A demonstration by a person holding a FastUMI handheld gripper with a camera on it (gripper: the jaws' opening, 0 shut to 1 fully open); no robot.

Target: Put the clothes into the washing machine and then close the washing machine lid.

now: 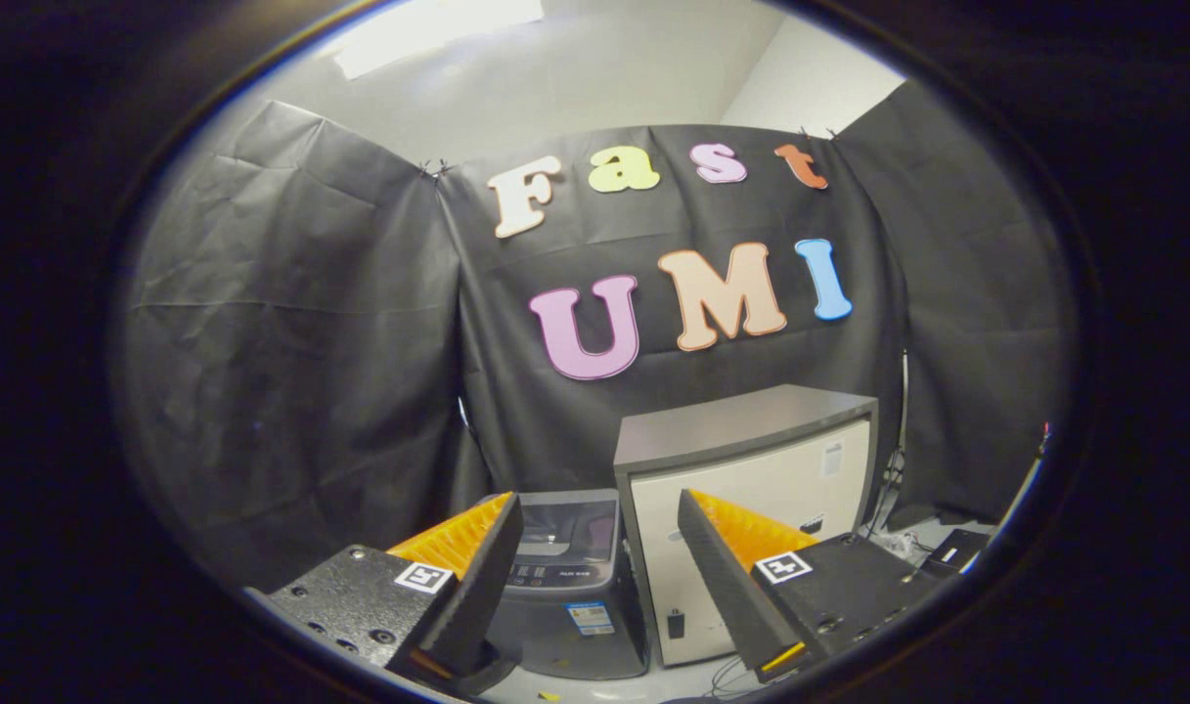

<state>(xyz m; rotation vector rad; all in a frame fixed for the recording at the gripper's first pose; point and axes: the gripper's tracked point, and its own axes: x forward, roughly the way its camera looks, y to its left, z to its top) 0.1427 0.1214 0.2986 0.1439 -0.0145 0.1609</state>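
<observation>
I'm looking out along the gripper and its two fingers stand well apart, with nothing between them and nothing touching either one. Each finger body carries a small square black-and-white marker on top. Through the gap, ahead of the fingers and low down, I can see the washing machine, a small dark top-loader standing on the pale floor. Its lid looks to be down (I read it as a smoky, see-through panel lying flat on the top, but the view is small and I won't swear to it). A strip of controls runs along the front edge of the top, and there's a small sticker on the dark front face; too small for me to make out.

Right beside the washer, on its right and touching or nearly so, stands a taller cabinet with a grey top and a cream front. It rises higher than the washer, and the right finger overlaps its lower front from where I sit. There's a small dark fitting low on its front.

Further right, on the floor beyond the right finger, I see some loose cables and a dark flat box.

Black cloth hangs behind it all as the booth's wall, creased and clipped at the top, with a pale wall above it.
</observation>
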